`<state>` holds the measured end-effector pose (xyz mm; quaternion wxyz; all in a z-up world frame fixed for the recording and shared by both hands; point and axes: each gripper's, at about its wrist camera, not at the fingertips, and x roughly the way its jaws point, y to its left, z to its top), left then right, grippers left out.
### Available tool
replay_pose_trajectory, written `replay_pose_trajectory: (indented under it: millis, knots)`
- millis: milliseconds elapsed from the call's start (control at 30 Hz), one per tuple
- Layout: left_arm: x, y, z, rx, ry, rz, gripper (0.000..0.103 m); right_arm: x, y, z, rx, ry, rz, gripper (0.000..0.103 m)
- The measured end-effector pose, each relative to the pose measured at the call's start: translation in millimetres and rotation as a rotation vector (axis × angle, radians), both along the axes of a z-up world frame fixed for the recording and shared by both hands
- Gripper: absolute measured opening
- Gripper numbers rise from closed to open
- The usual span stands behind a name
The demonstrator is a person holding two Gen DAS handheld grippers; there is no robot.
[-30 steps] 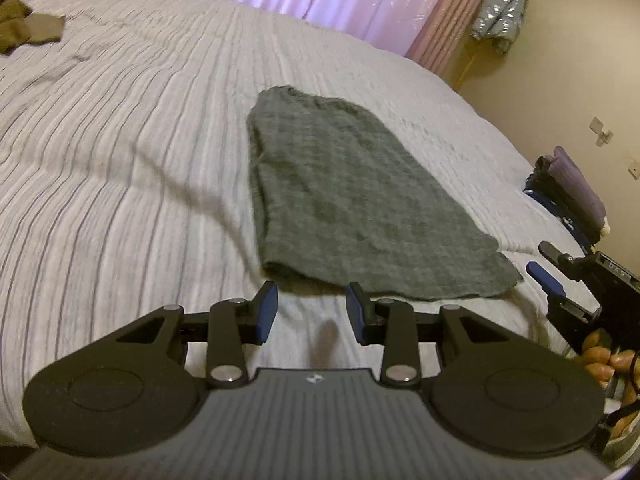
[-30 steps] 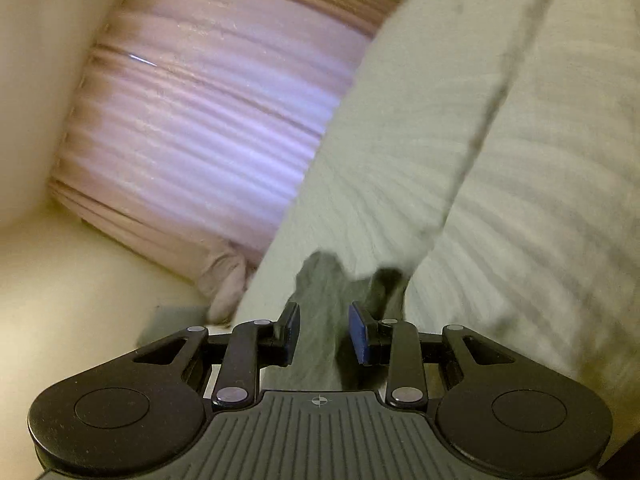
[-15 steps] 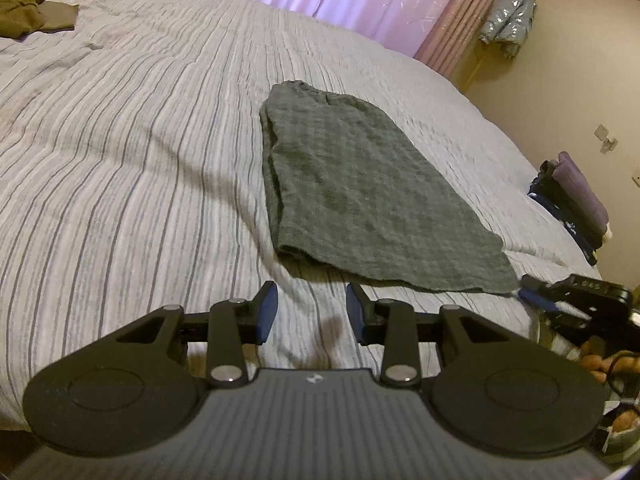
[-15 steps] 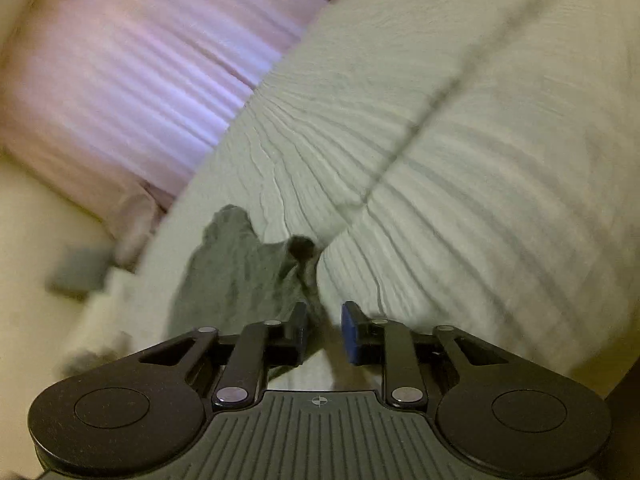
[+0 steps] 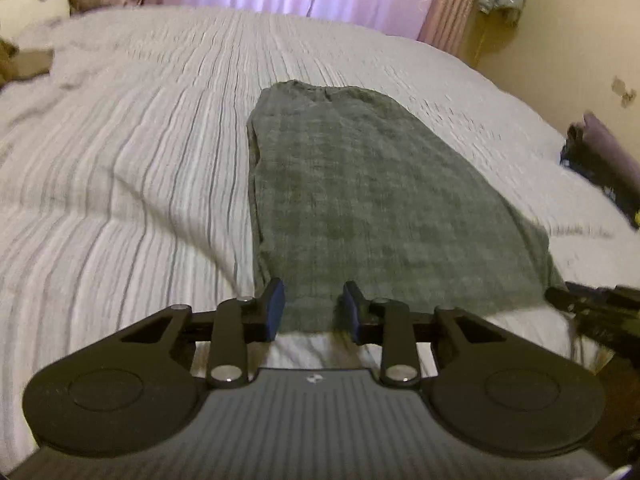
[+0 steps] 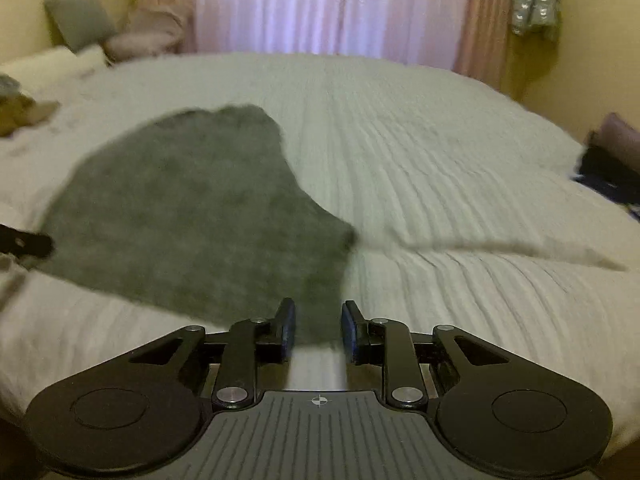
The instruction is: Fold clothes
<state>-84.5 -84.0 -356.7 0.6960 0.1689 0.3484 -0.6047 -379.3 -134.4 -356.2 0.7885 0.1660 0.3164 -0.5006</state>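
With both tools hovering at the near hem, I read this as mid-fold: the grey garment (image 5: 372, 200) lies flat on the striped bed cover (image 5: 120, 168) as a long narrow panel, its left edge looking doubled over, so lengthwise folds seem in and a crosswise one would follow, tho I can't be sure it isn't just laid out that way. Left gripper (image 5: 314, 312) has its jaws apart w/ nothing between, at the near-left corner; right gripper (image 6: 318, 330) likewise spread and empty at the near-right corner. Next I'd judge each needs to pinch its corner, all layers, then lift evenly. Nearby: a dark clothes pile (image 5: 604, 164) at the bed's right edge, brown clothing (image 6: 24, 114) far left, pink curtains (image 6: 328, 8) behind. Far half of the cover looks clear enough; blur hides hem detail.
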Motion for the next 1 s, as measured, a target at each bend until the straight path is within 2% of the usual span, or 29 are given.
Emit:
replay_pose_trajectory:
  millis: [167, 267, 300, 333, 367, 400, 767, 1000]
  knots:
    - [-19.3, 32.8, 10.6, 0.066, -0.04, 0.053, 0.03, -14.8, 25.5, 16.3, 0.03, -0.045, -0.04, 0.024]
    - [-34.5, 50.7, 23.8, 0.083, -0.095, 0.069, 0.039, -13.0, 33.3, 27.1, 0.049, -0.051, -0.069, 0.025]
    - [-39.4, 56.1, 29.2, 0.081, -0.115, 0.069, 0.04, -13.8, 38.9, 30.9, 0.048, -0.053, -0.079, 0.034]
    - [-44.3, 61.5, 34.6, 0.079, -0.136, 0.069, 0.041, -14.9, 45.2, 34.9, 0.044, -0.056, -0.089, 0.056]
    - [-48.8, 66.7, 39.4, 0.077, -0.154, 0.069, 0.042, -16.0, 51.5, 38.9, 0.04, -0.058, -0.098, 0.066]
    - [-51.8, 71.0, 41.8, 0.073, -0.16, 0.069, 0.045, -12.5, 52.7, 39.0, 0.03, -0.064, -0.096, 0.069]
    - [-84.4, 118.2, 68.1, 0.027, -0.231, 0.068, 0.048, -21.0, 97.4, 66.0, -0.023, -0.109, -0.081, 0.069]
    - [-95.7, 143.6, 83.5, -0.012, -0.239, 0.06, 0.05, -18.1, 121.8, 80.6, -0.059, -0.128, -0.046, 0.069]
